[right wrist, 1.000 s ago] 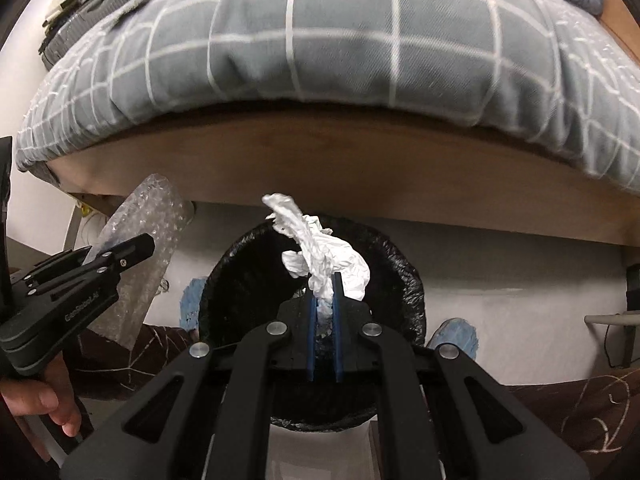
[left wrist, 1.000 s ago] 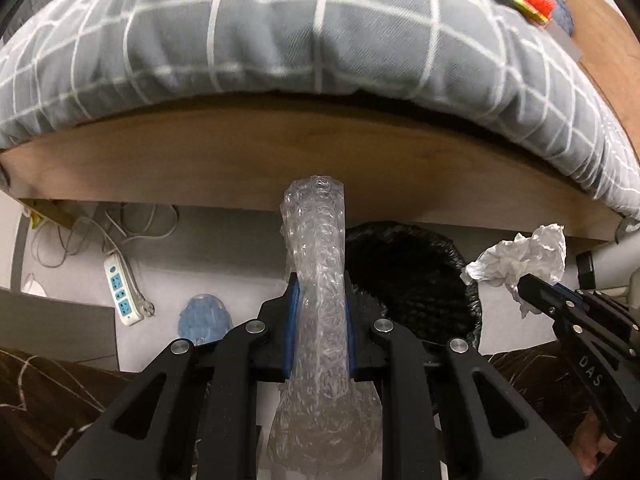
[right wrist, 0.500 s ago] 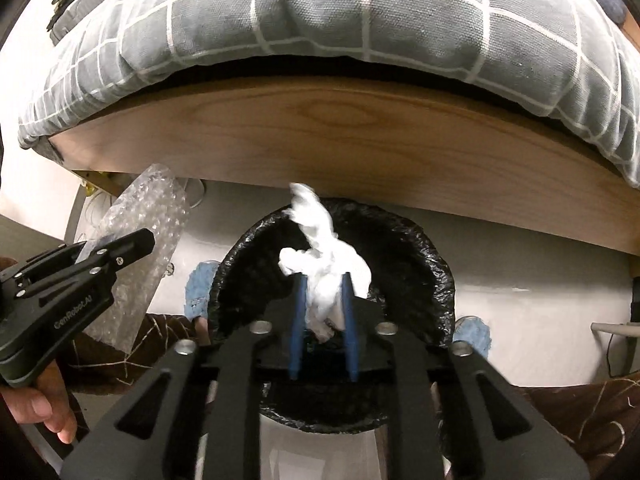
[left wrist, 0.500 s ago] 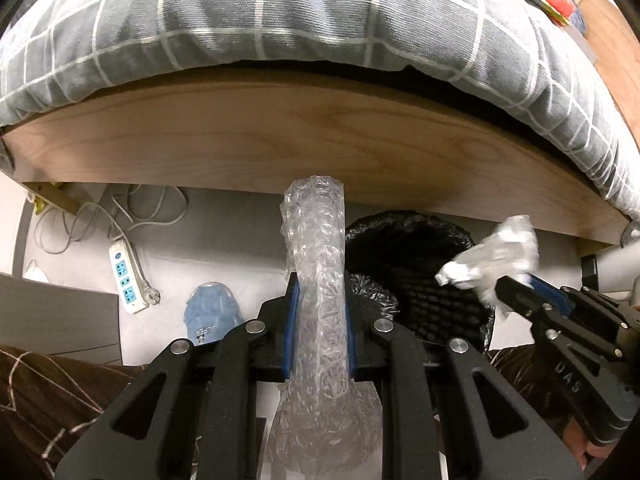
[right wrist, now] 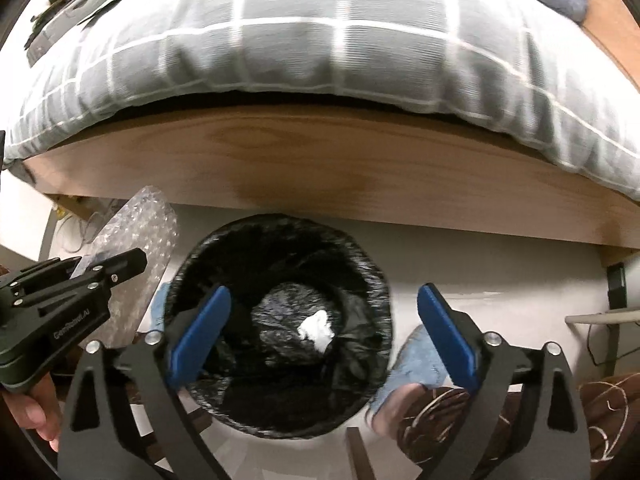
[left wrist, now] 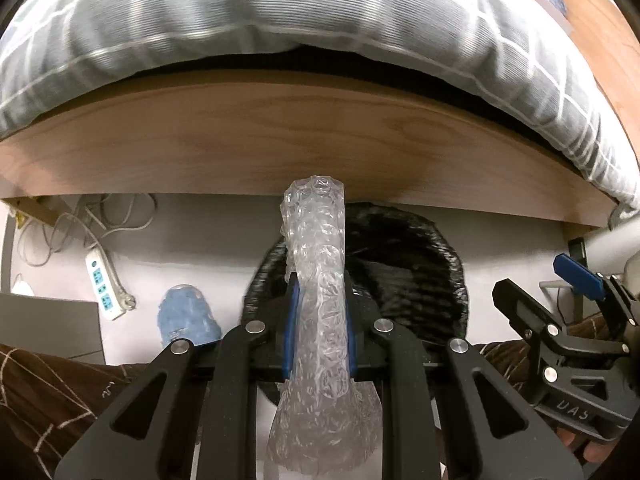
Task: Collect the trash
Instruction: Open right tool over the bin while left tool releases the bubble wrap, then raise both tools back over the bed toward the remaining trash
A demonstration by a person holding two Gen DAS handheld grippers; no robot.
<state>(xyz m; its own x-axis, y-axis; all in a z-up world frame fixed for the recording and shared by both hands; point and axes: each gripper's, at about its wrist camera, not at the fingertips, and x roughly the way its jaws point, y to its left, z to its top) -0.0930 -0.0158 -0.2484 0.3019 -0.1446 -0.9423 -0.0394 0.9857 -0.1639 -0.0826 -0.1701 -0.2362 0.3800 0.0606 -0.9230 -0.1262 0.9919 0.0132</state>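
My left gripper (left wrist: 318, 300) is shut on a strip of clear bubble wrap (left wrist: 318, 264) that stands up between its fingers, just at the near left rim of the black-lined trash bin (left wrist: 404, 264). In the right wrist view my right gripper (right wrist: 322, 320) is wide open and empty above the bin (right wrist: 280, 248). A crumpled white paper ball (right wrist: 317, 330) lies at the bin's bottom. The left gripper (right wrist: 132, 262) with its bubble wrap (right wrist: 136, 236) shows at the left of that view. The right gripper (left wrist: 532, 280) shows at the right of the left wrist view.
A wooden bed frame (left wrist: 280, 136) with a grey checked duvet (left wrist: 280, 12) overhangs the bin. A white power strip (left wrist: 104, 284) and cables lie on the floor at left. Blue slippers (left wrist: 186, 316) (right wrist: 416, 364) flank the bin. A grey panel (left wrist: 48, 324) stands at far left.
My right gripper opened and the white paper dropped into the bin. My left gripper moved right toward the bin, still holding the bubble wrap.
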